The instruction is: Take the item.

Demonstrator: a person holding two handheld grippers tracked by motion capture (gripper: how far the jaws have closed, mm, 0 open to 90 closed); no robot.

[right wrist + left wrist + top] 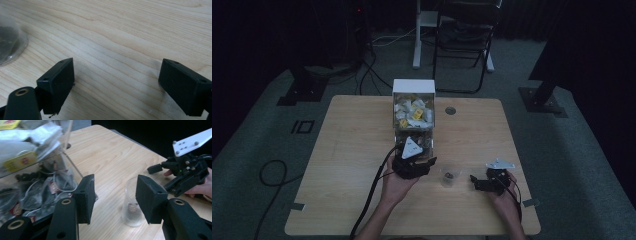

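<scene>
From high above the near edge we look forward and down on the whole table (362, 130). Our left gripper view sits low, close to the clear cup (132, 202), facing across toward the far hand. Our right gripper view hugs the tabletop, catching that same cup's edge.

A light wooden table (352, 130) stands on grey carpet (582, 150), with a round cable hole (450, 110) near its far edge. Behind it are a black folding chair (464, 42) and a white upright post (417, 35). A black cable (264, 175) loops on the floor at the left. Dark stand bases (304, 92) (542, 100) flank the table. The small grey pieces (297, 206) (530, 202) at the near corners may be tape.
</scene>
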